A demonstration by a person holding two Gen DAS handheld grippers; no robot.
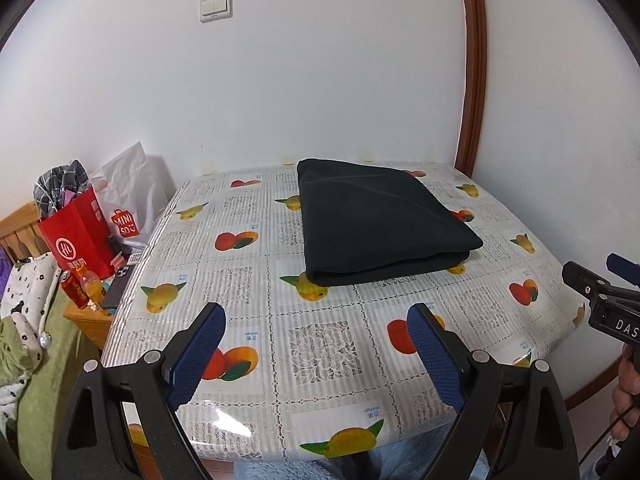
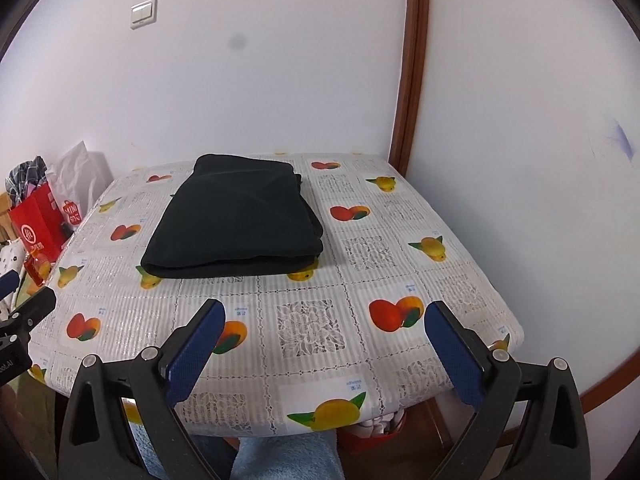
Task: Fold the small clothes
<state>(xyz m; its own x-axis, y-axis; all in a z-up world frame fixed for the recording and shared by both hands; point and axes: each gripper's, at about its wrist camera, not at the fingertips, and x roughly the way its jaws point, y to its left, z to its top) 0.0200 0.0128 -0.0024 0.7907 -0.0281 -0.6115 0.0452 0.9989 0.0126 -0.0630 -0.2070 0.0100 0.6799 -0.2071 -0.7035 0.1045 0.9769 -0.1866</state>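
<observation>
garment: on table, upper centre of frame
bags: left of table, beside wall

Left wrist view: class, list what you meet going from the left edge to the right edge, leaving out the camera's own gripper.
Floral cloth → red paper bag → white Miniso bag → folded dark garment → right gripper.

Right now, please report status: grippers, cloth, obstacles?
Left gripper open, empty. Right gripper open, empty. Dark cloth folded on table. Nothing blocking.
</observation>
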